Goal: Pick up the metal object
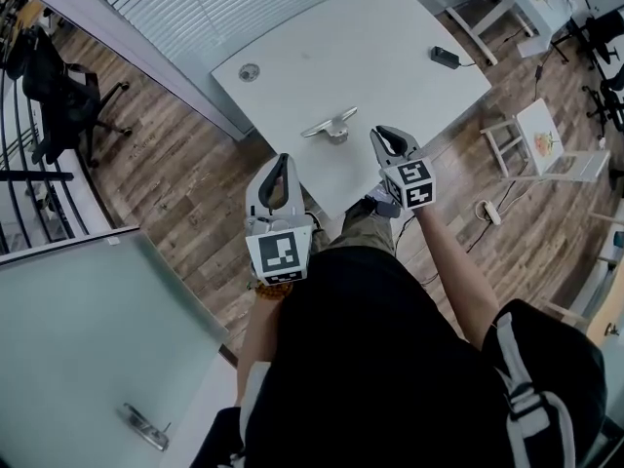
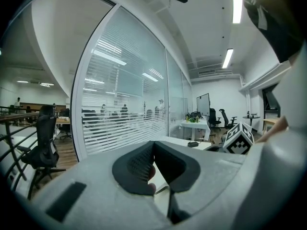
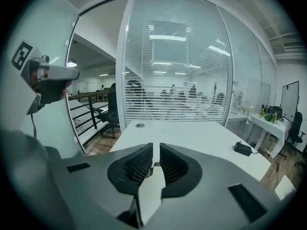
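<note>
The metal object [image 1: 330,125], a silvery lever-shaped handle on a round base, lies near the front edge of the white table [image 1: 390,37]. My right gripper [image 1: 382,133] hovers just right of it over the table's front edge, jaws shut and holding nothing. In the right gripper view, the right gripper [image 3: 156,146] points along the table top, and a sliver of the metal object [image 3: 151,168] shows between its pads. My left gripper [image 1: 284,160] is off the table's front edge, left of and nearer than the object. Its jaws [image 2: 153,143] meet at the tips, empty.
A black power adapter [image 1: 446,57] lies at the table's far right and a round grommet [image 1: 250,70] at its far left. A blinds-covered glass wall [image 1: 195,8] runs behind the table. A black office chair [image 1: 58,86] stands at the left, a white stool [image 1: 541,139] at the right.
</note>
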Demonstrator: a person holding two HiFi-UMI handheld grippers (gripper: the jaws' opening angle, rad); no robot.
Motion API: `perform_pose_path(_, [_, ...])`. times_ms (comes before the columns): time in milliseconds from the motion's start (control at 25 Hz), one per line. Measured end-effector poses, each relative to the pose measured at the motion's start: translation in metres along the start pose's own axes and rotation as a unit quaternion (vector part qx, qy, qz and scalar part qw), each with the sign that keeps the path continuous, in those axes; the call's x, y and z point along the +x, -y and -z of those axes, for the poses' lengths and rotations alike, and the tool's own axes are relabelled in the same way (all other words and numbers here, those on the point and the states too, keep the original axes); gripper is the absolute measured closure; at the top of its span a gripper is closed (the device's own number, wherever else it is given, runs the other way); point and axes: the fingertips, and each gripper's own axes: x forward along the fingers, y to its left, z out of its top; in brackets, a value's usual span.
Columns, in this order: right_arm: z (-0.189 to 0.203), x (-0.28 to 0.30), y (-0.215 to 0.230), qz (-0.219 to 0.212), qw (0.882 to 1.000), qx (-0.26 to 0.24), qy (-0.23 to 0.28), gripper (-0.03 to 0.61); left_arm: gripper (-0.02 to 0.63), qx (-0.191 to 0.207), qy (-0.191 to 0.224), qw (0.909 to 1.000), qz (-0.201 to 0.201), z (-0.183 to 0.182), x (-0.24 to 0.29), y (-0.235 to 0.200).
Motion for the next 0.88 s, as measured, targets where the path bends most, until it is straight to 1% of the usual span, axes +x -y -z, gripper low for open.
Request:
perform_pose_path(120, [0.009, 0.006, -0.002, -0.001, 1.0, 0.0, -0.008, 0.527, 0.598, 0.002, -0.003, 1.0, 0.001, 0.003, 0.0, 0.001])
perform_pose_path(200, [0.013, 0.011, -0.007, -0.004, 1.0, -0.001, -0.013, 0.509, 0.598, 0.003, -0.004, 1.0, 0.002, 0.003, 0.0, 0.002])
perform_pose_path(400, [0.033, 0.027, -0.019, -0.018, 0.999, -0.016, -0.043, 0.439, 0.598, 0.005, -0.009, 0.9999, 0.004, 0.007, 0.0, 0.003])
perform_pose_path(640, [0.049, 0.046, -0.03, -0.037, 0.997, -0.012, -0.069, 0.371, 0.598, 0.008, -0.016, 0.9998, -0.001, 0.011, -0.001, -0.002])
perform_pose_path(880, [0.066, 0.065, -0.031, -0.04, 0.995, -0.008, -0.092, 0.347, 0.598, 0.007, -0.019, 0.9997, -0.013, 0.012, -0.004, -0.012])
